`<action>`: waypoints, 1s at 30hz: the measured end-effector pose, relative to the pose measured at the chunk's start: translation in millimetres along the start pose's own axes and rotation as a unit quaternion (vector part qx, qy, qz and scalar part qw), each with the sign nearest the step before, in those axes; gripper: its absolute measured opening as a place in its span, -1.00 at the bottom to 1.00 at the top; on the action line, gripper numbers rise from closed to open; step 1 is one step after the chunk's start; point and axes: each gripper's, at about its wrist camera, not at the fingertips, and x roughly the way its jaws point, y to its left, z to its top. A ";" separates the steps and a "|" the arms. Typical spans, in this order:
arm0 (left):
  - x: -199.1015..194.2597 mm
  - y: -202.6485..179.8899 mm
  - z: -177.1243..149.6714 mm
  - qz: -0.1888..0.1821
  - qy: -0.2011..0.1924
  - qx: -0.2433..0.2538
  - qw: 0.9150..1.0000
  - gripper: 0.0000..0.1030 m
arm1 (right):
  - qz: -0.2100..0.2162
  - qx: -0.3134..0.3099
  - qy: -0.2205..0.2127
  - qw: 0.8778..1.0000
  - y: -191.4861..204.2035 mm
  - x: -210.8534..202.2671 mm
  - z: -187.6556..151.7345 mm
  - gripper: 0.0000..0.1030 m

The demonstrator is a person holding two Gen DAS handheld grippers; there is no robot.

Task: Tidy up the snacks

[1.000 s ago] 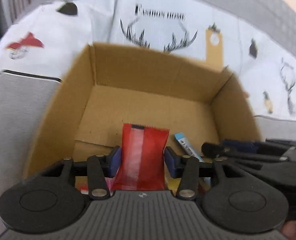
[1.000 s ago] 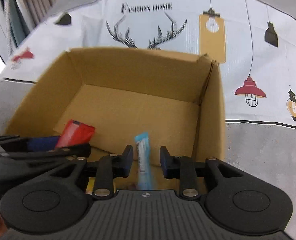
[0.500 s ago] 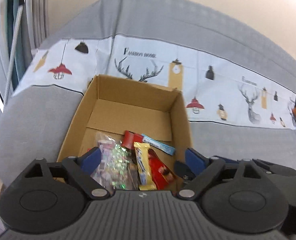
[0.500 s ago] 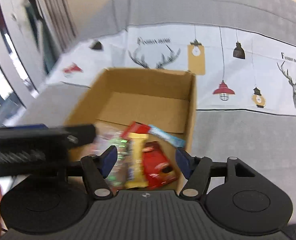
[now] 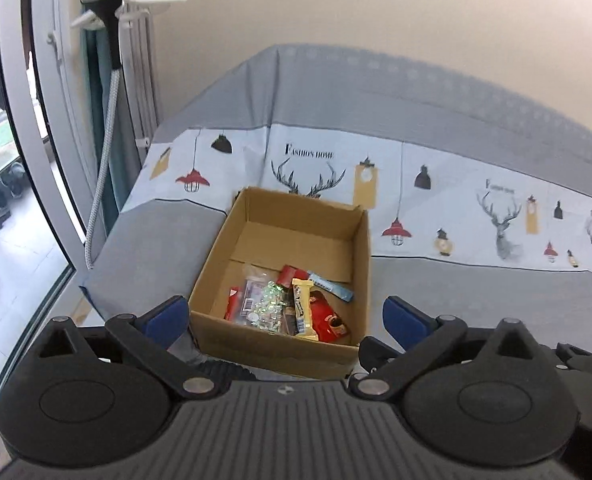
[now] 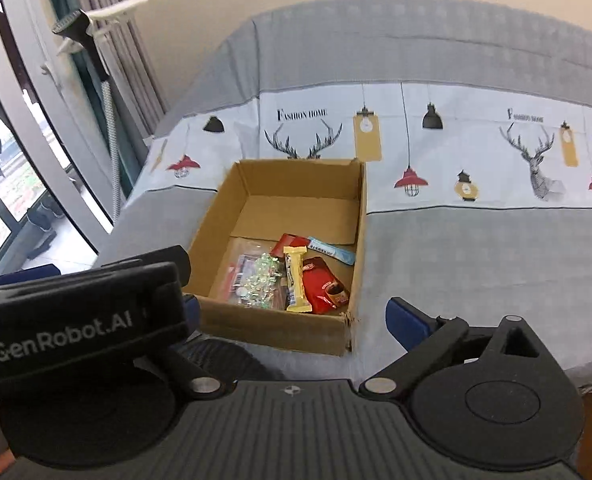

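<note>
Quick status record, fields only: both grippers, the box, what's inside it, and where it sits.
left gripper: open, holding nothing
right gripper: open, holding nothing
cardboard box: open-topped, on the grey printed cloth
contents: red packet, yellow bar, blue stick, clear candy bag
position: snacks bunched at the near end

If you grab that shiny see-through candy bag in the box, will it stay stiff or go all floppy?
Probably floppy. The candy bag looks like thin clear film lying crumpled over loose little sweets, so it would likely sag and the sweets would shift. The glossy film may also be a bit slippery. It seems light, since it rests partly on other snacks in the box without visibly squashing them.
</note>
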 end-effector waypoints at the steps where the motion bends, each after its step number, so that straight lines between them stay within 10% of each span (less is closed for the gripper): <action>1: -7.2 -1.4 0.8 0.005 0.004 0.001 1.000 1.00 | -0.002 0.002 -0.004 1.000 0.7 -8.8 -2.8 0.98; 30: -48.7 0.3 -7.5 0.042 0.008 0.027 0.999 1.00 | -0.005 0.025 0.001 1.000 9.4 -45.2 -21.5 0.99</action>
